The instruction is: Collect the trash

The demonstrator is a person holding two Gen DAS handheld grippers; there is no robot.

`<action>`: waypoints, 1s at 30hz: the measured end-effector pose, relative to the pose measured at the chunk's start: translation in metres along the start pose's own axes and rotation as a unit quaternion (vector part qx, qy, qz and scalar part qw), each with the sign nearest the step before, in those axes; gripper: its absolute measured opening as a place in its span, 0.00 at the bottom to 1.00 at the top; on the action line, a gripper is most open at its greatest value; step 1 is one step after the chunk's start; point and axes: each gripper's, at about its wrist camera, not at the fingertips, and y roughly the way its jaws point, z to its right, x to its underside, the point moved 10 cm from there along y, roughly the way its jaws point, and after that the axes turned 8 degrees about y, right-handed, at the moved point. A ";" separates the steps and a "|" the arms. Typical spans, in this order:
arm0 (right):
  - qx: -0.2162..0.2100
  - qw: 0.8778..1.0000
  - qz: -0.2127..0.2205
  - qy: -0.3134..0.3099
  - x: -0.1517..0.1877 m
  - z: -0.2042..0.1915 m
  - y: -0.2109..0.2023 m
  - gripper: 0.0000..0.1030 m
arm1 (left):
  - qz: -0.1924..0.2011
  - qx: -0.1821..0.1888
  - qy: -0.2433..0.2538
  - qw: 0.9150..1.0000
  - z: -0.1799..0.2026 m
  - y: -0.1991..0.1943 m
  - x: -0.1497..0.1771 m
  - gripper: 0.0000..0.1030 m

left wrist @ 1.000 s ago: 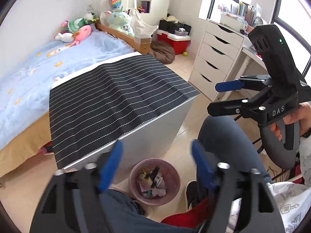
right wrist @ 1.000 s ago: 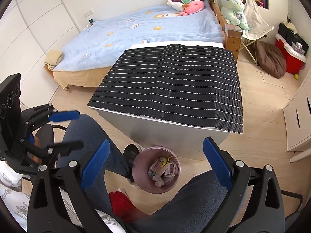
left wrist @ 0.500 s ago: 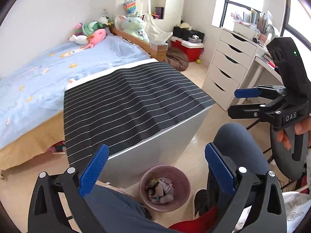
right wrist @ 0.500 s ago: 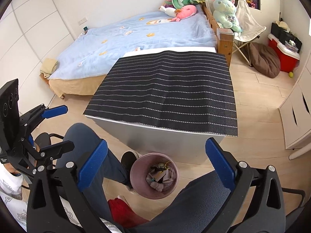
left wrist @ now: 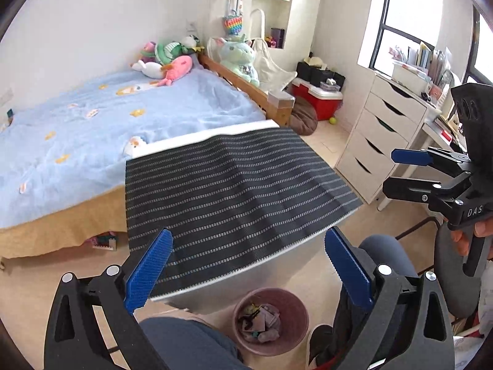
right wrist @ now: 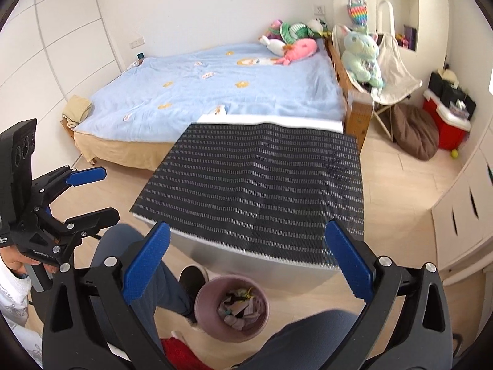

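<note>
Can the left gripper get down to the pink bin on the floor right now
Probably yes. The left gripper is open and empty, and the bin sits uncovered on the floor between the person's legs, just in front of the table.

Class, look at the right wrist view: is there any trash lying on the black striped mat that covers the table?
No. The black striped mat is bare from edge to edge, and the only trash in view sits inside the pink bin on the floor.

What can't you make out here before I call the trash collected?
- Bin contents: crumpled scraps, too small to identify in either view.
- Floor beside the bin: hidden by the person's legs and both hand-held grippers.
- Under the bed: something colourful, shadowed, unclear.
- Far side of the striped mat: blurred in the right wrist view.
</note>
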 end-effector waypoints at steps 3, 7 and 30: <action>0.001 1.000 0.011 -0.006 -0.015 -0.003 -0.001 0.96 | 0.012 0.002 -0.004 1.000 -0.006 -0.001 -0.013 0.93; 0.001 1.000 0.017 -0.014 -0.028 -0.006 0.001 0.96 | 0.021 -0.001 -0.008 1.000 -0.013 0.000 -0.027 0.93; -0.013 1.000 0.005 -0.014 -0.039 -0.009 0.020 0.96 | 0.018 0.015 -0.033 0.999 -0.023 0.019 -0.042 0.94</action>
